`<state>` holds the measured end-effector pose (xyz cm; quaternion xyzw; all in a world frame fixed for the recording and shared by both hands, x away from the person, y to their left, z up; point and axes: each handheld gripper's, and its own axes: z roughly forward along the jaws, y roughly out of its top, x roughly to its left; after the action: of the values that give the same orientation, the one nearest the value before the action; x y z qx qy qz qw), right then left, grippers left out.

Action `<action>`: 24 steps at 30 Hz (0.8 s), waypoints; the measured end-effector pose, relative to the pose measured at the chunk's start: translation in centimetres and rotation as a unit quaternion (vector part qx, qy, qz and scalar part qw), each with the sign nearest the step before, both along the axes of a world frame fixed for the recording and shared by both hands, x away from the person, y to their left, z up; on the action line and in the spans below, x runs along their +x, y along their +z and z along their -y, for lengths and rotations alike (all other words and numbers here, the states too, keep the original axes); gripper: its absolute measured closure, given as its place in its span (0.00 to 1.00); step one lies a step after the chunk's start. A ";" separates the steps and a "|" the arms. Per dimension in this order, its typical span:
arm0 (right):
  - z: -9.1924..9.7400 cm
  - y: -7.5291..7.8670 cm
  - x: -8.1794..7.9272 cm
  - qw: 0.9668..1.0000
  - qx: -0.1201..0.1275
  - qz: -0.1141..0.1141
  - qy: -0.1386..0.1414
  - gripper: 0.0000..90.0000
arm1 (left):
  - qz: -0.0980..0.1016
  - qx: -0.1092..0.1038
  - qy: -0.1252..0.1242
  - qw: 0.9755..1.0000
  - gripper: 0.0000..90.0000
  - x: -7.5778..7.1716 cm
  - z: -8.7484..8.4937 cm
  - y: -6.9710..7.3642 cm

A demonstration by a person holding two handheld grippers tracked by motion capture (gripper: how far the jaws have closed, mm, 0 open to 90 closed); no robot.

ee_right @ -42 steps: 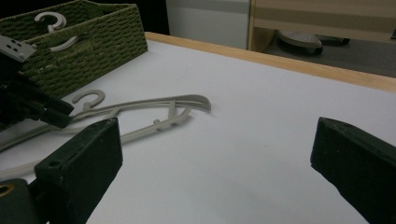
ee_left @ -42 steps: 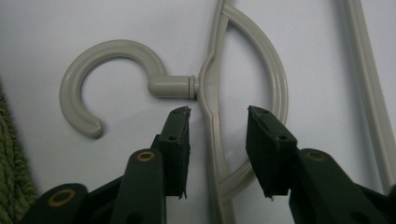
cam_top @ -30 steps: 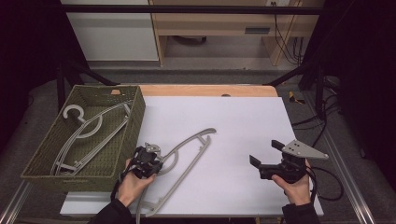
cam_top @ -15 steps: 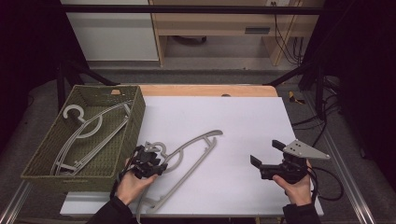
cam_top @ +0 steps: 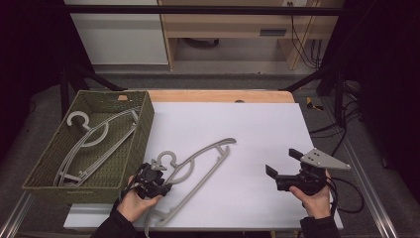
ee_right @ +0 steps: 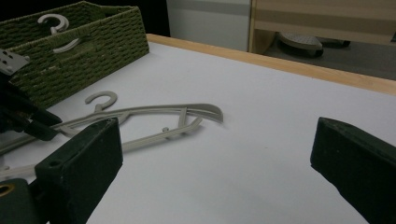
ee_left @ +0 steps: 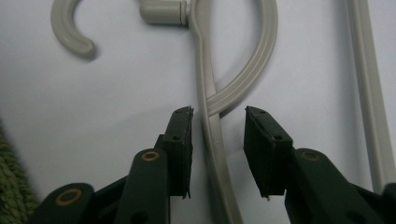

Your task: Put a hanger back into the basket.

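— So, where is the hanger?

— Your grey plastic hanger (cam_top: pixel 198 163) lies flat on the white table top (cam_top: pixel 257 129), near the front edge and left of the middle. Its hook (cam_top: pixel 166 158) sits just beside the basket; the far arm tip points toward the middle of the table.

— And my left gripper?

— Your left gripper (ee_left: pixel 217 140) is released. Its jaws stand apart on either side of the hanger's arm, just below where the curved brace (ee_left: pixel 252 70) meets it. In the left gripper view neither pad (ee_left: pixel 182 144) presses on the plastic; a gap shows on both sides.

— The right one?

— Your right gripper (cam_top: pixel 285 166) is near the front right corner of the table, held in your right hand (cam_top: pixel 312 198), well apart from the hanger. Its jaws are spread wide and hold nothing.

— What else is around?

— A green woven basket (cam_top: pixel 141 129) stands along the left edge of the table. Another grey hanger (cam_top: pixel 94 139) lies inside it, hook toward the far side. Beyond the far edge you have a wooden strip (cam_top: pixel 218 95) along the table.
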<state>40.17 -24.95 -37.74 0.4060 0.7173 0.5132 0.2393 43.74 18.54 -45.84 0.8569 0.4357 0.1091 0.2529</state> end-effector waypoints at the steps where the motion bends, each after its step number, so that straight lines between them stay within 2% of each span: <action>1: 0.0 0.0 0.0 1.000 0.000 0.000 0.001 0.03 | 0.000 0.001 0.000 1.000 0.71 0.0 0.0 0.0; 4: 0.0 0.0 0.0 1.000 0.000 0.000 0.001 0.03 | 0.004 0.014 0.002 1.000 0.75 -0.1 0.3 0.0; 7: -0.1 0.0 0.0 1.000 0.000 -0.002 0.001 0.03 | -0.004 0.031 0.003 1.000 0.78 -0.1 0.6 0.2; 10: -0.3 -0.1 0.1 1.000 -0.001 -0.003 0.000 0.03 | -0.008 0.036 0.008 0.999 0.83 -0.1 0.9 0.2; 11: -0.3 -0.1 0.1 1.000 -0.002 -0.003 0.003 0.03 | -0.010 0.035 0.008 0.999 0.87 -0.1 0.9 0.2; 17: -0.4 -0.1 0.1 1.000 -0.002 -0.002 0.002 0.03 | -0.009 0.034 0.012 0.999 0.88 -0.1 0.9 0.2; 20: -0.3 -0.1 0.0 1.000 -0.002 -0.003 0.005 0.03 | 0.001 0.018 0.015 1.000 0.90 -0.1 0.5 0.1; 23: -0.3 -0.1 0.0 1.000 -0.001 -0.003 0.004 0.03 | -0.005 0.015 0.009 1.000 0.90 -0.1 0.3 0.2; 24: -0.3 -0.1 0.0 1.000 -0.001 -0.003 0.003 0.03 | -0.002 0.008 0.012 1.000 0.90 -0.1 0.2 0.1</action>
<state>40.20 -24.66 -37.82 0.4051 0.7195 0.5122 0.2363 43.64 18.29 -45.70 0.8538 0.4455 0.1141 0.2441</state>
